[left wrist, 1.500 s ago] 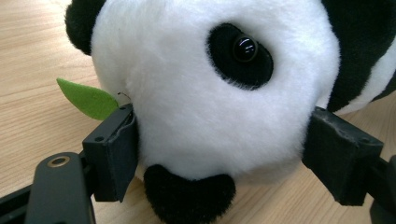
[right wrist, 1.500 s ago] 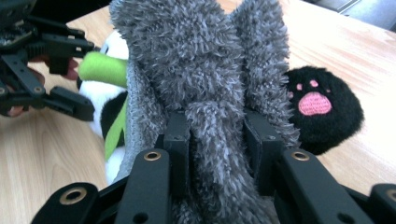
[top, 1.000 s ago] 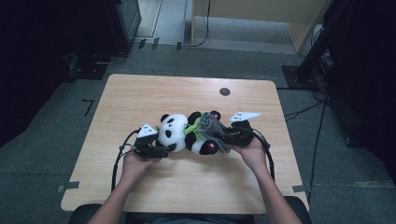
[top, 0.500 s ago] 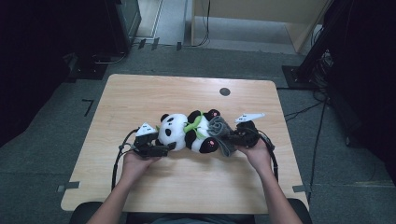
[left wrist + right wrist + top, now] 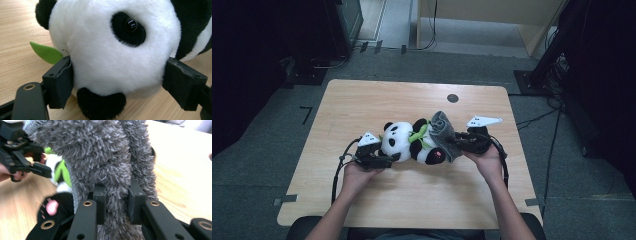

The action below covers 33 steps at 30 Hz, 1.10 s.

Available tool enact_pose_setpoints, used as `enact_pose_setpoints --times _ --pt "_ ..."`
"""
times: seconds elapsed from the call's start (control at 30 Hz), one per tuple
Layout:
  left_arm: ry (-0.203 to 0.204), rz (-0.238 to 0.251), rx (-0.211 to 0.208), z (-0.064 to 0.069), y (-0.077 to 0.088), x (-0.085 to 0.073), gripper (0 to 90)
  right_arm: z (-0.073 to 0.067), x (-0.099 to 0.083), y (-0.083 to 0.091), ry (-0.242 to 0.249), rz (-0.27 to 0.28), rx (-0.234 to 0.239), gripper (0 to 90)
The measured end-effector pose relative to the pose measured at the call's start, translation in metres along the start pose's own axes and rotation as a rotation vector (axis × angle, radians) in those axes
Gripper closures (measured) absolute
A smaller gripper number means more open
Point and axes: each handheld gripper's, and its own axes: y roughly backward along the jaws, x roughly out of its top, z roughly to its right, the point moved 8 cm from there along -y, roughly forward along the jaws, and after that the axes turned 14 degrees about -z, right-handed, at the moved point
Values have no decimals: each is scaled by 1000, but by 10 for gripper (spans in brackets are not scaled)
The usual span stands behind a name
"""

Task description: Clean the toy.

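A black and white plush panda (image 5: 404,142) with a green leaf (image 5: 419,134) lies on its side on the wooden table (image 5: 362,105), head to the left. My left gripper (image 5: 386,159) is shut on the panda's head (image 5: 107,37), one pad pressed into each side. A grey fuzzy cloth (image 5: 443,130) stands up at the panda's lower end, by its pink-soled foot (image 5: 51,208). My right gripper (image 5: 116,205) has just been closing with that grey cloth (image 5: 100,157) between its jaws and is shut on it. It comes in from the right (image 5: 459,142).
A small dark round hole (image 5: 452,98) sits in the tabletop at the back right. Black equipment (image 5: 342,25) and cables (image 5: 557,130) stand on the floor around the table. In the right gripper view, the left gripper (image 5: 22,150) shows at upper left.
My right gripper has moved slightly right and up, pulling the grey cloth taller at the panda's end. The left gripper and the panda's head have stayed put.
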Motion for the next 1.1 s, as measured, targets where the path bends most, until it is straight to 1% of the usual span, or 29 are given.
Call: enact_pose_setpoints --times 0.13,0.17,0.23,0.3,0.33,0.37,0.4,0.47,0.57,0.67,0.7,0.73,0.87,0.93,1.0,1.03,1.1 --pt "0 3 -1 0 0 0 170 -6 9 -9 24 -13 2 729" --pt "-1 3 0 0 0 0 170 -7 12 -14 31 -22 2 725" --pt "-3 -2 10 1 0 0 170 -8 15 -18 34 -29 3 721" --pt "-1 -3 10 1 0 0 169 -9 16 -20 37 -25 6 713" --pt "4 0 9 1 0 0 169 -9 19 -24 43 -11 5 656" --pt "4 0 9 1 0 0 169 -9 21 -25 48 -8 7 630" --pt "7 2 9 1 0 0 169 -9 21 -25 48 -8 7 630" --pt "13 9 7 1 -1 0 169 -7 23 -30 45 5 1 596" --pt "17 11 8 1 -1 0 169 -7 23 -33 46 7 2 601" --pt "16 11 10 1 -1 0 170 -6 21 -36 43 4 0 654" --pt "10 7 15 1 -1 0 171 -6 19 -36 39 0 4 687" --pt "6 7 18 1 -1 0 171 -6 18 -37 41 -5 2 697" --pt "-1 9 16 2 -1 -1 171 -5 14 -35 49 -23 -2 711" --pt "-1 8 15 1 -1 -1 171 -4 13 -35 54 -23 -4 713" --pt "0 10 10 1 -1 -1 171 -3 9 -34 46 -30 -5 717" --pt "1 10 8 1 -1 -1 171 0 5 -33 32 -37 -4 720" --pt "5 10 3 1 0 -1 171 2 3 -32 26 -42 -5 721"
